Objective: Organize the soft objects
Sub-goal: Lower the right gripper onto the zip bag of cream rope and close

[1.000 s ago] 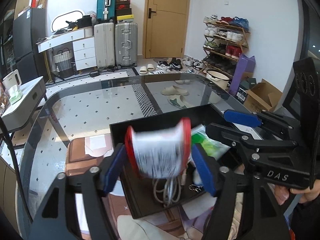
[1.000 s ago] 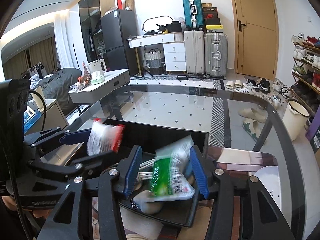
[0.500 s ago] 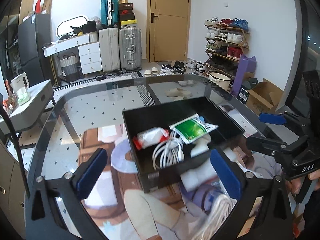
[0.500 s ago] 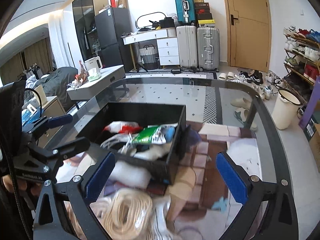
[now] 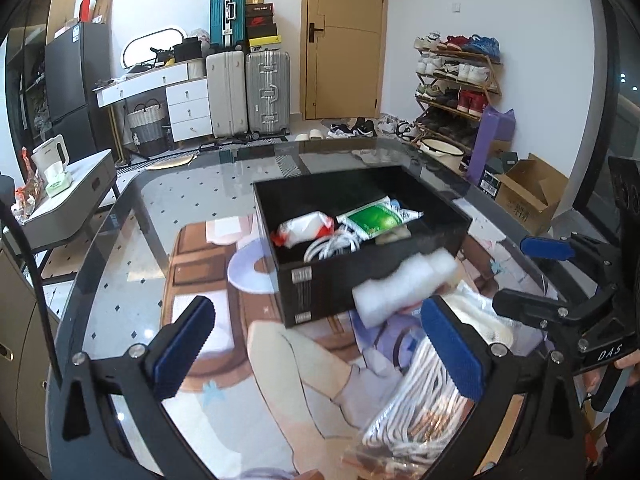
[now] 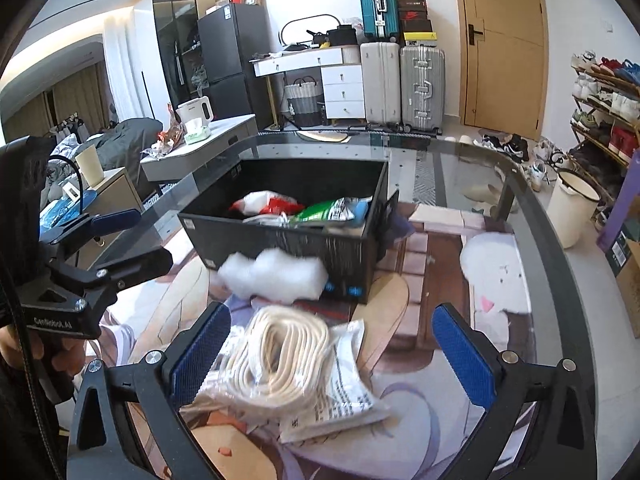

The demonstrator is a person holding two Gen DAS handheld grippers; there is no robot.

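A black box (image 5: 384,280) (image 6: 288,240) on the glass table holds a red-and-white pack (image 5: 304,228), a green pack (image 5: 372,220) and a white cable (image 5: 332,246). A white foam wad (image 5: 404,288) (image 6: 276,274) lies against the box's near wall. A bagged coil of cream rope (image 6: 280,356) (image 5: 420,400) lies in front of it. My left gripper (image 5: 320,354) is open and empty, short of the box. My right gripper (image 6: 332,356) is open and empty, its jaws either side of the rope bag.
A printed mat (image 6: 436,276) covers the glass table (image 5: 132,216). A flat white plastic bag (image 6: 344,396) lies under the rope. A side table (image 6: 200,148) with a kettle stands at the left. Suitcases, a door and a shoe rack stand far behind.
Both grippers let go of the red-and-white pack and the green pack into the box, opened wide and pulled back toward the near table edge.
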